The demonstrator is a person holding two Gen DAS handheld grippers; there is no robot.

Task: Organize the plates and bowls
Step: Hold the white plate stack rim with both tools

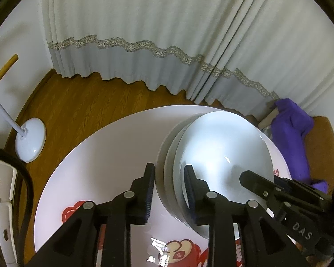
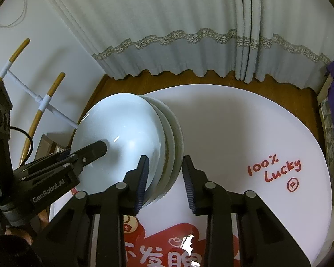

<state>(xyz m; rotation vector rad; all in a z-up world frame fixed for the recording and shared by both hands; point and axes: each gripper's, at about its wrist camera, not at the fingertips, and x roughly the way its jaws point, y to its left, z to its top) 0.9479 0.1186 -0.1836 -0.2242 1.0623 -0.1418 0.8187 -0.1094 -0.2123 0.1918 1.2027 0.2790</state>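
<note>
2 grippers, left [image 1: 169, 191] and right [image 2: 164, 183], each sit narrow around the plates' [image 1: 222, 146] rims on the counter [image 1: 100, 155]; whether they squeeze, I cannot tell.

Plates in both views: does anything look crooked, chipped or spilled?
Nothing is chipped or spilled. The white stack looks evenly nested. The only oddity is a shiny, crumpled-looking patch on the red sticker on the table.
</note>
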